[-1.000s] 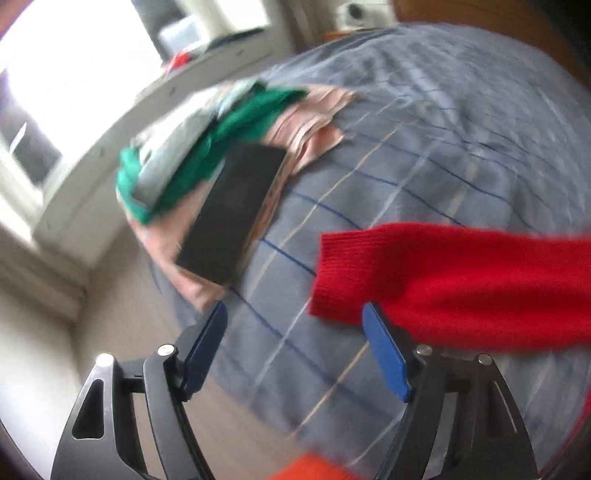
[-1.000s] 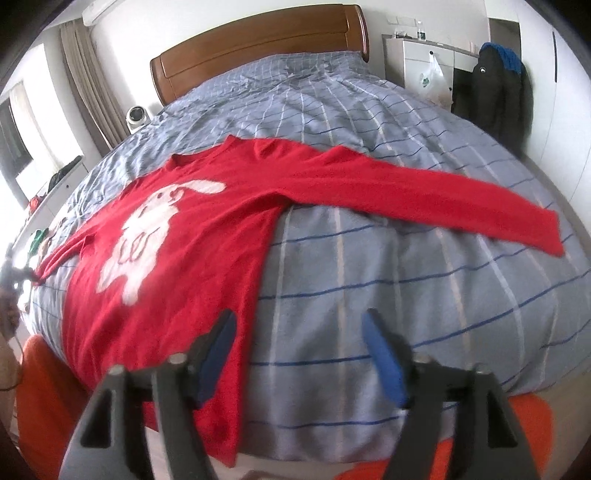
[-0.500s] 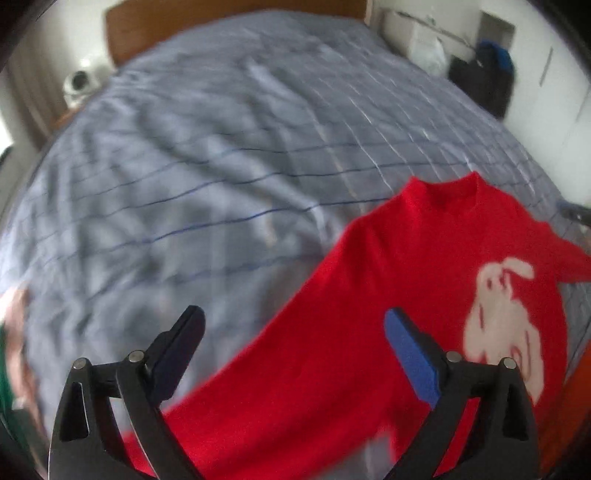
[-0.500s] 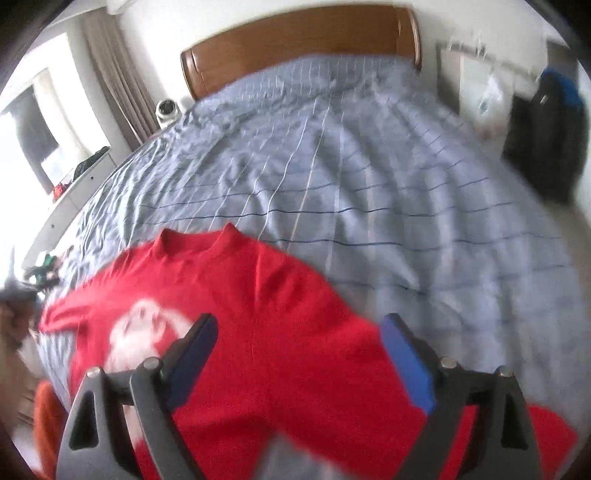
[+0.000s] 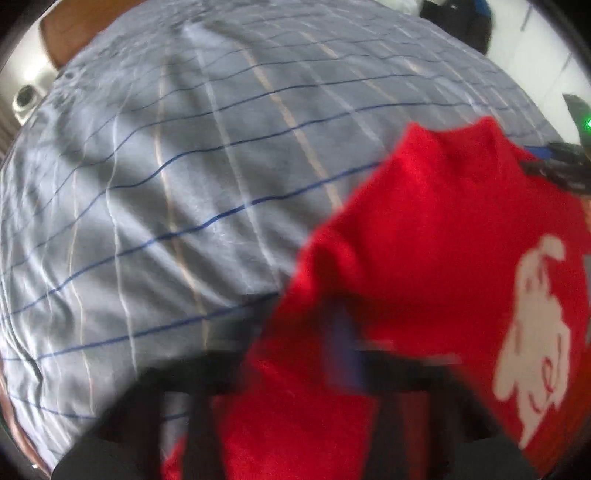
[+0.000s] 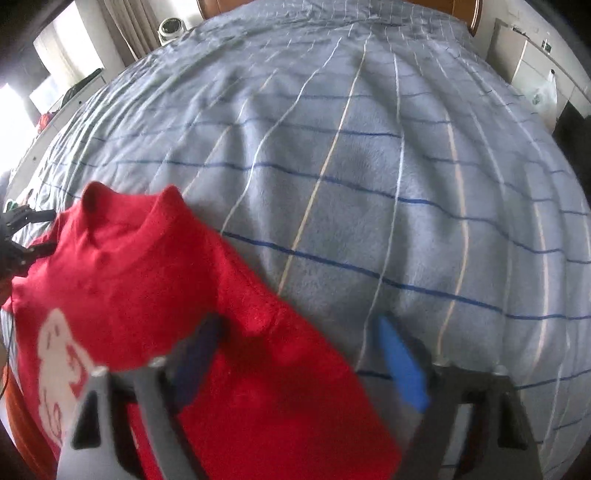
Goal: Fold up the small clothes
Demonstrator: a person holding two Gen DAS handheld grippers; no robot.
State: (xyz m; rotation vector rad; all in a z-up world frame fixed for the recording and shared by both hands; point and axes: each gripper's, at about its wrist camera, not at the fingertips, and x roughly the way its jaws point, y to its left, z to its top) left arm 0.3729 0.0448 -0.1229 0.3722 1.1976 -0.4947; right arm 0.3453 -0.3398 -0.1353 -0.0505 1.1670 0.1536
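both grippers have swung in from the sleeve ends to the shoulders since the earlier frames, and the sweater has risen at the neck. left gripper (image 5: pixel 343 350) at lower centre of its view is blurred, but its jaws read as closed, pinched on the red knit of the sweater (image 5: pixel 424 258) near the shoulder; the cloth drapes over the fingers so we can't see the pads cleanly. right gripper (image 6: pixel 295 358) at the bottom of its frame: jaws are closing, with the sweater's other shoulder and sleeve top lying between them; the left blue finger (image 6: pixel 195 354) looks against the cloth, the right blue finger (image 6: pixel 400 365) is clear of it over the bedcover, so not yet a grip.

outward: sweater sits lower right in the left view, lower left in the right view, collar (image 6: pixel 129 203) bunched upward, white rabbit print (image 5: pixel 532 332) facing up. it lies on the blue-grey checked bedcover (image 6: pixel 369 166), which fills the rest. wooden headboard (image 5: pixel 62 33) at upper left of the left view, small white camera-like thing (image 6: pixel 170 26) at top left of the right view.

step as we judge it: taking hold of both shoulders for the first fold. next move needs the right jaws to finish closing on the knit, then both hands to lift level and together, so the body doesn't skew.
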